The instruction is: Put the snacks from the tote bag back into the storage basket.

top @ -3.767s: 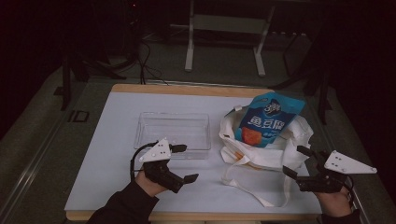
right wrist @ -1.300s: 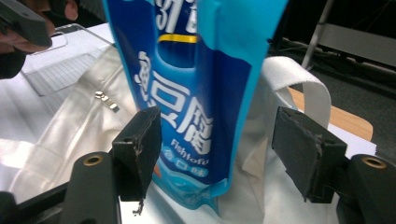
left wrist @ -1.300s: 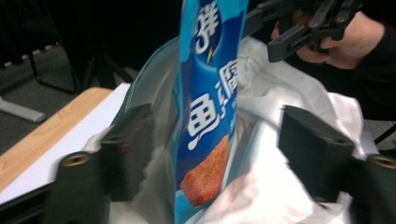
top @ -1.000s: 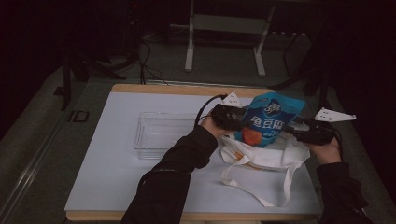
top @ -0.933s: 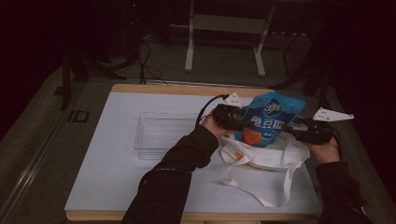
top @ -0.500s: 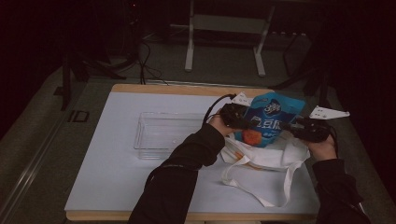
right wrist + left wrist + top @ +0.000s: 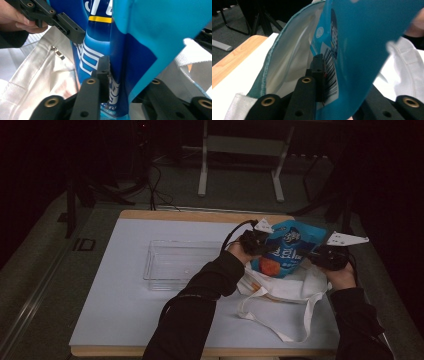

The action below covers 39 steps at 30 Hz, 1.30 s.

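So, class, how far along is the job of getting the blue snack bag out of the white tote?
Done: both grippers, left and right, have just closed on the snack bag. In hand: the bag, its lower part inside the tote. Left: lifting it clear, perhaps into the clear tray.

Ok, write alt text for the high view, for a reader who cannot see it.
A person's two grippers, left gripper and right gripper, clamp opposite edges of a blue snack bag standing in a white tote bag on a white table. An empty clear plastic tray sits to the left.
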### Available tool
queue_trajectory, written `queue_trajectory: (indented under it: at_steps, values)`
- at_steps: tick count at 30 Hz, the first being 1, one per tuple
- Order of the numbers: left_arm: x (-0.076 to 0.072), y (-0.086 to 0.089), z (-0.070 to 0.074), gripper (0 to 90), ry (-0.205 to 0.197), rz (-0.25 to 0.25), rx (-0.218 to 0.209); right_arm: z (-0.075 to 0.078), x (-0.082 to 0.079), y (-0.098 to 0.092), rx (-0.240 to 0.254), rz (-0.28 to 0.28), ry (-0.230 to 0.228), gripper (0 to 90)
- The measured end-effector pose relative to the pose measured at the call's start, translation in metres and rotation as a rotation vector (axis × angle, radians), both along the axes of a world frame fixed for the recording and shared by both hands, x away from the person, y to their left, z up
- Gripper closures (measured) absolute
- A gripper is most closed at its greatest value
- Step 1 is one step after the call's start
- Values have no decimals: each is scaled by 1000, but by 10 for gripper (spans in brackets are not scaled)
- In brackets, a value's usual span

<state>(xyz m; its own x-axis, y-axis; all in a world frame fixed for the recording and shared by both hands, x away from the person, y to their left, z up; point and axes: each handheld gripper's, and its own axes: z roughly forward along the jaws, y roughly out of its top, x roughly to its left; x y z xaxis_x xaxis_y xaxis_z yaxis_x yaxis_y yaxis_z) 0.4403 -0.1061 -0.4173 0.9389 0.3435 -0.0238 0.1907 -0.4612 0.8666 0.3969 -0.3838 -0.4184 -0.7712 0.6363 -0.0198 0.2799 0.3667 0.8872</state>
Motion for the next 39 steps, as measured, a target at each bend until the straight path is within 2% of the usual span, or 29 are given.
queue_trajectory:
  at_steps: [3, 7, 11, 14, 19, 22, 23, 24, 33, 39]
  values:
    - [0, 0, 0, 862, -1, 2, -1, 1, 0, 2, -6, -6, 8, 806]
    - [-2, -2, 0, 880, -28, 13, 17, 2, 0, 3, -11, -6, 19, 843]
    - [-3, -5, 5, 890, -40, 45, 36, 5, 1, 7, -40, -33, 14, 862]
    - [-4, -5, 8, 897, -37, 39, 29, 9, 1, 5, -22, -31, 25, 870]
    - [-6, -5, 17, 898, -52, 32, 25, 18, -2, 5, -17, -29, 12, 873]
    - [-9, -4, 29, 900, -76, 24, 23, 25, -4, 4, -7, -25, -5, 873]
    - [-9, -4, 29, 900, -76, 24, 23, 25, -4, 4, -7, -25, -5, 873]
    - [-9, -4, 33, 900, -86, 22, 22, 32, -6, 4, -4, -23, -13, 875]
    - [-17, 1, 61, 900, -104, 1, 5, 57, -13, 5, 1, -1, -39, 879]
    - [-21, 3, 72, 900, -109, -15, 3, 70, -20, 4, -2, 16, -53, 884]
